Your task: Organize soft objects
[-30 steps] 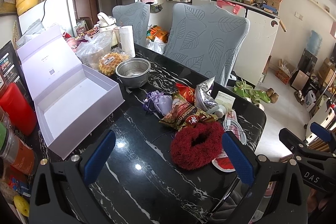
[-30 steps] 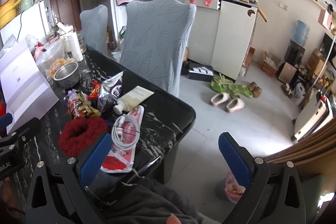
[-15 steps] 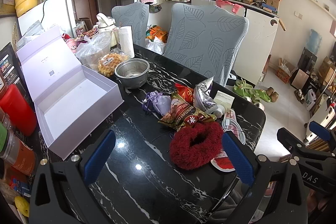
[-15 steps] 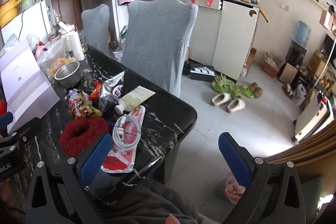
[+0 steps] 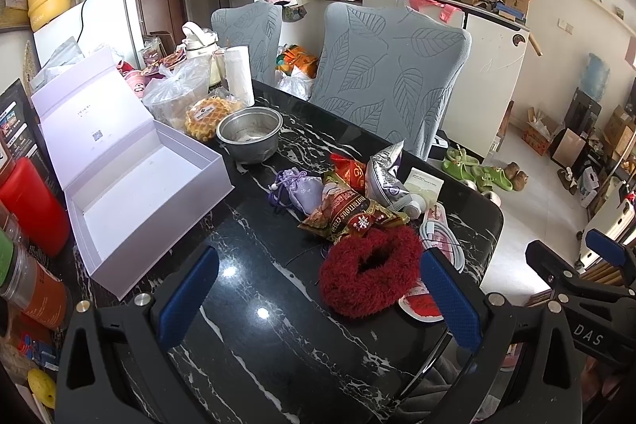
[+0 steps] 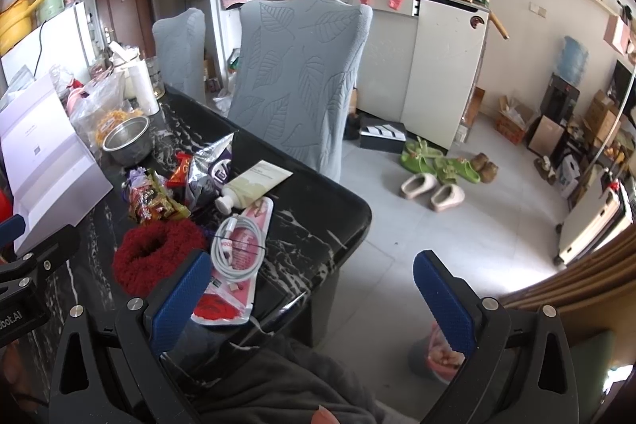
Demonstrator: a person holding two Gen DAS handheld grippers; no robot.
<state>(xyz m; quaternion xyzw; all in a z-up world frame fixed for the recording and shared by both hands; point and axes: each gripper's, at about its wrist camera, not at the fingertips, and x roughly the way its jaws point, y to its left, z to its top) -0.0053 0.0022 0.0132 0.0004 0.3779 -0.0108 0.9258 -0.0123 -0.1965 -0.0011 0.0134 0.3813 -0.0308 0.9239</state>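
Observation:
A fuzzy red scrunchie (image 5: 369,271) (image 6: 153,257) lies on the black marble table (image 5: 254,324), just ahead of my left gripper (image 5: 318,299), which is open and empty. A lilac drawstring pouch (image 5: 300,189) rests behind it among snack packets (image 5: 349,215). An open white box (image 5: 139,181) sits empty at the left. My right gripper (image 6: 308,297) stands open over the table's right corner, with its left finger beside the scrunchie and a coiled white cable (image 6: 234,249).
A steel bowl (image 5: 248,134), bagged waffles (image 5: 206,110), a paper roll (image 5: 238,74) and jars (image 5: 24,281) crowd the table's back and left. A cream tube (image 6: 254,185) and pink packet (image 6: 234,281) lie near the right edge. Two covered chairs (image 5: 389,78) stand behind. Slippers (image 6: 433,191) lie on the floor.
Both grippers have barely drifted; the scene sits almost unchanged. Nothing was taken hold of or let go.

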